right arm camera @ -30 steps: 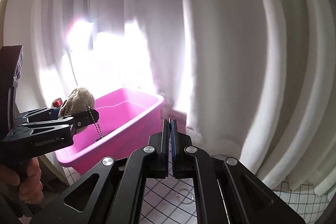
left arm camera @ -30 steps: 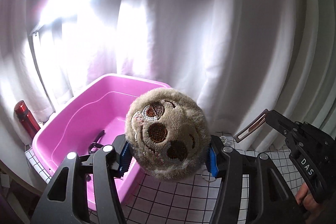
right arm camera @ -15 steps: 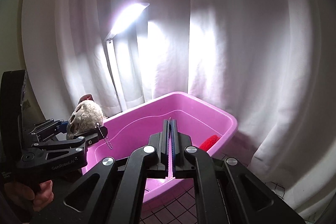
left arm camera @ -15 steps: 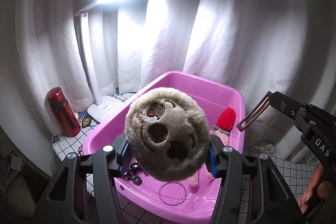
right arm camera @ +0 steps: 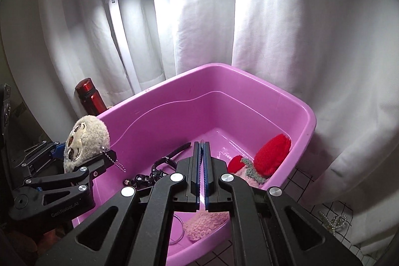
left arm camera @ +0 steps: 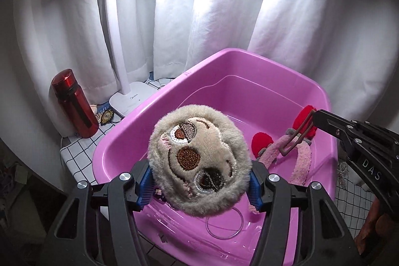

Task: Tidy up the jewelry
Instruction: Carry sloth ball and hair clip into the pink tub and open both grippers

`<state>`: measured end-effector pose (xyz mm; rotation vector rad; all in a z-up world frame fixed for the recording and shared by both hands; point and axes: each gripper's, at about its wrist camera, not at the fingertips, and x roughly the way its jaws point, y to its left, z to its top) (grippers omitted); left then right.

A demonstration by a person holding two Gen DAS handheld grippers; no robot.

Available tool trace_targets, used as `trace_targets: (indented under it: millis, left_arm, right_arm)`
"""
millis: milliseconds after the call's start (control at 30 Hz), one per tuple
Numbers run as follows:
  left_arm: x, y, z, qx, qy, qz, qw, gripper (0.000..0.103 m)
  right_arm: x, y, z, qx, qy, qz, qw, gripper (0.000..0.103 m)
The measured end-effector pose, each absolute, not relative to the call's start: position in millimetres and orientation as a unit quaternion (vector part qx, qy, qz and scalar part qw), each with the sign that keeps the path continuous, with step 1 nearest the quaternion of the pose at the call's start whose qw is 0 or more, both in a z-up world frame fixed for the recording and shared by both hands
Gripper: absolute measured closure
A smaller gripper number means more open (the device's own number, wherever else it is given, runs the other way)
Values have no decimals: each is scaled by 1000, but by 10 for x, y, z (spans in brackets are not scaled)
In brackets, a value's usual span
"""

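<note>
My left gripper (left arm camera: 199,185) is shut on a round beige plush sloth-face keychain (left arm camera: 198,157) and holds it above the near left part of a pink plastic tub (left arm camera: 239,61). The plush also shows in the right wrist view (right arm camera: 84,138), its ball chain (right arm camera: 117,162) hanging. My right gripper (right arm camera: 202,176) is shut and empty over the tub (right arm camera: 249,74). Inside the tub lie a pink and red plush piece (right arm camera: 271,153), a black strap item (right arm camera: 159,166) and a clear ring (left arm camera: 224,223).
A red bottle (left arm camera: 74,104) and a white desk lamp (left arm camera: 124,41) stand left of the tub on a checked cloth (left arm camera: 77,148). White curtains hang behind. A pearl chain (right arm camera: 334,221) lies on the cloth right of the tub.
Both grippers have moved up and tilted down over the tub, so more of its inside shows. The left gripper still holds the plush; the right stays shut.
</note>
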<state>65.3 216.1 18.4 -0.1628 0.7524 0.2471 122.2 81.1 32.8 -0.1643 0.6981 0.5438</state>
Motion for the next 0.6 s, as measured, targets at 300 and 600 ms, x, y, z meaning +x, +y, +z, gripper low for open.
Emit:
trace_targets:
  millis: [300,600]
  left_arm:
    - [614,2195,221,-85,358,139,920,15]
    - [531,2195,266,-96,352,150,919,14]
  right_arm:
    - [1239,757,377,-80,332,235,910,58]
    - [1139,604,480,-64,320,233,916,58]
